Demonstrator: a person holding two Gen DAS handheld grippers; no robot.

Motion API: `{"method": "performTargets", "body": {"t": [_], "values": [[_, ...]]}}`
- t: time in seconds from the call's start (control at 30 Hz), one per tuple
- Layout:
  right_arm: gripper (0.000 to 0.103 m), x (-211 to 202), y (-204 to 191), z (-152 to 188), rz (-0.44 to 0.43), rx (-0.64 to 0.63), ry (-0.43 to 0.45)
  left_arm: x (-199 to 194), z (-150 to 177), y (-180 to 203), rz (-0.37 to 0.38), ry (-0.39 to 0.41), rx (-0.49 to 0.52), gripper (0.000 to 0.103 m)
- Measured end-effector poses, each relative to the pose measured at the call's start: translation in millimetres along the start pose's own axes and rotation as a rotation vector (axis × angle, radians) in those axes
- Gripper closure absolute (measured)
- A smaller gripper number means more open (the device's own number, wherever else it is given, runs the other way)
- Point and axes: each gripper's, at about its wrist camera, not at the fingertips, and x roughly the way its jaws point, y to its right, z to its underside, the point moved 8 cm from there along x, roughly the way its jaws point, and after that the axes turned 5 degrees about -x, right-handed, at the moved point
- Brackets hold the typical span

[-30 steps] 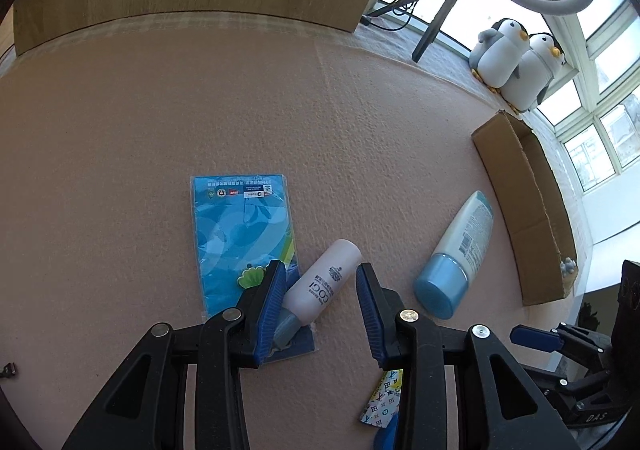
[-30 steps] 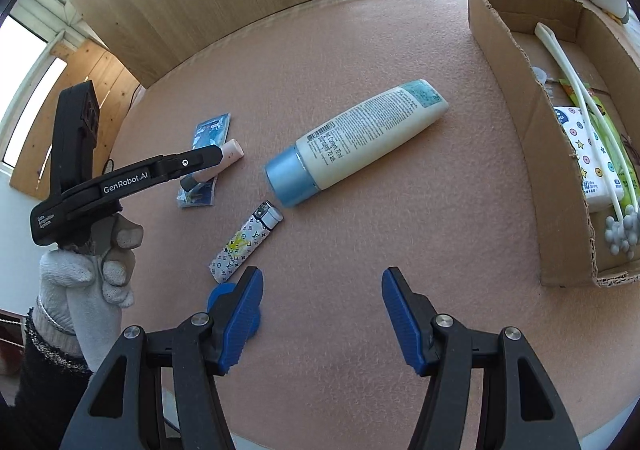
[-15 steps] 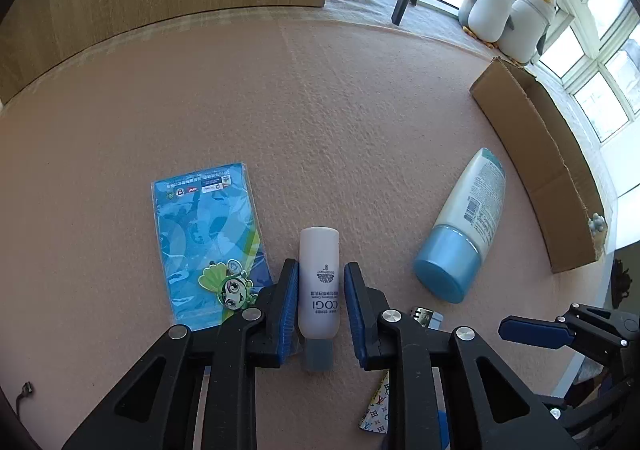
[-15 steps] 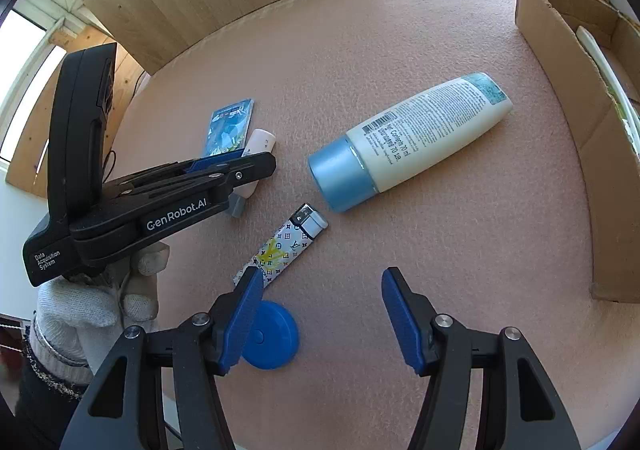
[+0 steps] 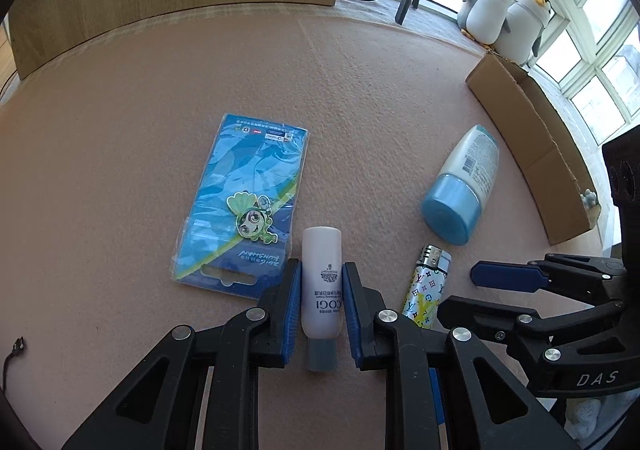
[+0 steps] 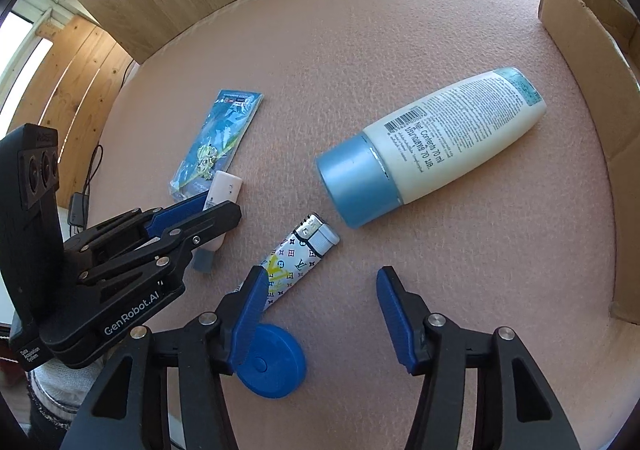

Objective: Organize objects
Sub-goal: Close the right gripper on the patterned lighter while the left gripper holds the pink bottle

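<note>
Left tool was clenched on the small white tube, blue pads pressed against both its sides; tube lay flat on the pink bench, grey cap toward the camera, rounded end pointing away; whether it was lifted off the surface could not be told. Blue carded packet with a green cartoon figure lay flat just left of the tube, its near right corner close beside the left pad. Patterned lighter lay just right of the left tool, metal head pointing far. Large cream bottle with a blue cap lay on its side further right, cap toward the near side, apart from the lighter. Open cardboard box stood at the far right edge of the bench; two plush penguins sat beyond it by the window.

Right tool was released, jaws wide apart and holding nothing; it hovered over bare bench, with the lighter's near end at its left pad and a blue round disc lying under that same finger. In the right wrist view the bottle lay far of the tool, cap nearest the lighter's head without touching.
</note>
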Motion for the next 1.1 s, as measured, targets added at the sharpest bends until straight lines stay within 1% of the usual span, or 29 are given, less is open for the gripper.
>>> {"method": "performTargets", "body": {"t": [0.17,0.27,0.47,0.57,0.67,0.73,0.9,0.97,1.07,1.1], "values": [[0.054,8,-11,-9,0.03,-0.041,-0.012,-12,17,-16,0.004,0.003,-0.031,0.081],[0.054,10,-16,-14,0.056,-0.076,-0.015,-14,19,-22,0.007,0.007,-0.054,0.081],[0.054,25,-39,-27,0.101,-0.16,-0.019,-22,26,-33,0.004,0.015,-0.086,0.081],[0.054,27,-46,-27,0.132,-0.219,-0.013,-24,28,-39,-0.001,0.02,-0.098,0.081],[0.054,31,-56,-26,0.142,-0.256,-0.025,-28,30,-47,-0.002,0.025,-0.116,0.081],[0.054,30,-57,-24,0.148,-0.242,-0.033,-29,30,-49,0.001,0.024,-0.124,0.081],[0.054,23,-46,-12,0.092,-0.166,-0.059,-31,31,-53,0.004,0.032,-0.133,0.081],[0.054,26,-47,-11,0.098,-0.175,-0.069,-31,32,-52,0.006,0.033,-0.136,0.081],[0.054,27,-52,-9,0.115,-0.195,-0.058,-31,32,-53,0.011,0.032,-0.139,0.081],[0.057,27,-54,-8,0.12,-0.207,-0.056,-31,31,-53,0.011,0.032,-0.139,0.081]]}}
